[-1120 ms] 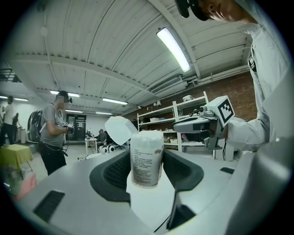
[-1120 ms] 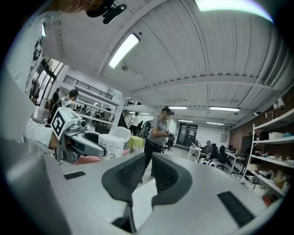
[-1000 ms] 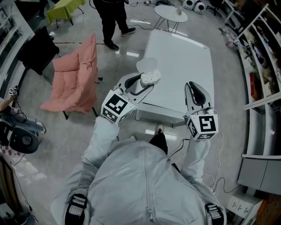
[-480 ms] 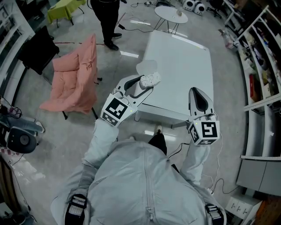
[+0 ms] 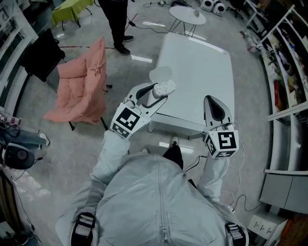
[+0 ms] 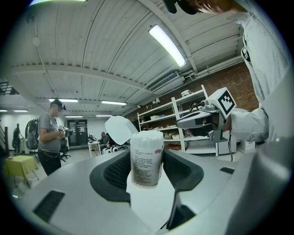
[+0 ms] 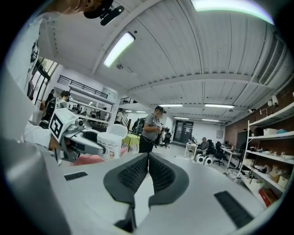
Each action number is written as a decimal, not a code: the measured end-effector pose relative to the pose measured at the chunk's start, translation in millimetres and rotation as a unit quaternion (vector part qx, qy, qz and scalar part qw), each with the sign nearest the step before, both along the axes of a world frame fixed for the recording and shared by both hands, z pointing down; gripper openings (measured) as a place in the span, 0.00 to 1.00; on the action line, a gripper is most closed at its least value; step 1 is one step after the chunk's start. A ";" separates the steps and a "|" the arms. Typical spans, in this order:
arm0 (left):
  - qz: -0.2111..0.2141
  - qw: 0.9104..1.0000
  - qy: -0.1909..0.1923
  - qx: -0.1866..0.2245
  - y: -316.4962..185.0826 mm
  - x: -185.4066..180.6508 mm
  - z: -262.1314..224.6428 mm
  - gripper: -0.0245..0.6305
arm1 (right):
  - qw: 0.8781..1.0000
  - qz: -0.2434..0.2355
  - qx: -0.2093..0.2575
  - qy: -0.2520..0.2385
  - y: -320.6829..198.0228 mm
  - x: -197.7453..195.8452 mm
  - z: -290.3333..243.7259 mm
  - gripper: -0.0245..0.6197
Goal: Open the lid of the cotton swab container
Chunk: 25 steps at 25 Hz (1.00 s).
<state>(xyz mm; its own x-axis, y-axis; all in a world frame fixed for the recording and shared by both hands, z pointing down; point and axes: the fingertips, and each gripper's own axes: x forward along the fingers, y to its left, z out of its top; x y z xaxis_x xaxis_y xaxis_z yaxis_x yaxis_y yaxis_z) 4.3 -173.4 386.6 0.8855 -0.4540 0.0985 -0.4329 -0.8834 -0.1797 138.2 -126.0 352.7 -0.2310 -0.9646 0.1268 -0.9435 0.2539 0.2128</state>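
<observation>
Swabs (image 6: pixel 147 137) in open-lidded container (image 6: pixel 146 166)

Grey glossy floor (image 5: pixel 72 144) under me. White table (image 5: pixel 197 72) ahead, small round table (image 5: pixel 186 14) beyond it. Pink chair (image 5: pixel 82 81) to my left. Shelves (image 5: pixel 284 62) along my right. Ribbed ceiling (image 6: pixel 92 55), strip light (image 6: pixel 167 45), brick wall (image 6: pixel 227 79) behind the shelving.

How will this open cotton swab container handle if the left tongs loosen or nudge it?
The container is probably light: plastic, packed with swabs. Likely tippy, taller than wide with its lid flipped open to one side. Its smooth labelled wall may slip in the left tongs.
</observation>
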 end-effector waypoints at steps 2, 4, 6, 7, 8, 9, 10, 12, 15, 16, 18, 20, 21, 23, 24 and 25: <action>0.001 1.000 -0.001 -0.001 1.4 1.1 -0.5 0.39 | 1.000 -0.001 -0.004 0.008 0.4 -0.5 0.4 0.09; 0.001 1.000 -0.002 -0.001 2.4 1.6 -1.2 0.39 | 1.000 -0.003 -0.008 0.016 0.6 -2.0 1.0 0.09; 0.001 1.000 -0.002 -0.002 3.1 1.6 -0.8 0.39 | 1.000 -0.005 -0.009 0.018 1.1 -4.0 1.5 0.09; 0.001 1.000 -0.003 -0.002 3.6 1.6 -0.5 0.39 | 1.000 -0.007 -0.009 0.017 1.6 -4.9 1.2 0.09; 0.001 1.000 -0.003 -0.003 4.0 1.6 -0.2 0.39 | 1.000 -0.009 -0.008 0.014 2.0 -5.7 0.8 0.09; 0.001 1.000 -0.003 -0.003 4.1 1.8 0.0 0.39 | 1.000 -0.011 -0.007 0.012 2.0 -6.2 0.5 0.09; 0.001 1.000 -0.003 -0.003 3.9 1.9 0.2 0.39 | 1.000 -0.013 -0.007 0.010 1.6 -6.6 0.4 0.09; 0.002 1.000 -0.004 -0.003 3.8 2.3 0.6 0.39 | 1.000 -0.014 -0.008 0.011 1.4 -6.8 1.0 0.09; 0.003 1.000 -0.005 -0.002 5.9 3.6 0.2 0.39 | 1.000 -0.015 -0.008 0.011 3.3 -6.0 0.7 0.09; 0.003 1.000 -0.006 -0.001 6.7 4.5 0.0 0.39 | 1.000 -0.016 -0.008 0.010 4.1 -5.5 0.1 0.09; 0.003 1.000 -0.007 -0.001 8.4 6.2 -0.3 0.39 | 1.000 -0.020 -0.007 0.009 5.8 -5.1 -1.1 0.09; 0.004 1.000 -0.008 -0.002 9.0 6.5 0.4 0.39 | 1.000 -0.025 -0.008 0.010 6.6 -7.1 -0.6 0.09; 0.004 1.000 -0.008 -0.002 8.8 6.1 1.1 0.39 | 1.000 -0.028 -0.009 0.011 6.4 -8.7 0.3 0.09; 0.004 1.000 -0.007 -0.003 7.4 5.4 2.4 0.39 | 0.999 -0.030 -0.010 0.013 5.4 -11.1 2.3 0.09; 0.005 1.000 -0.006 -0.003 6.7 5.7 2.9 0.39 | 0.999 -0.030 -0.011 0.013 5.0 -11.3 3.0 0.09; 0.005 1.000 -0.006 -0.003 6.0 6.3 3.3 0.39 | 0.999 -0.030 -0.012 0.013 4.7 -10.8 3.7 0.09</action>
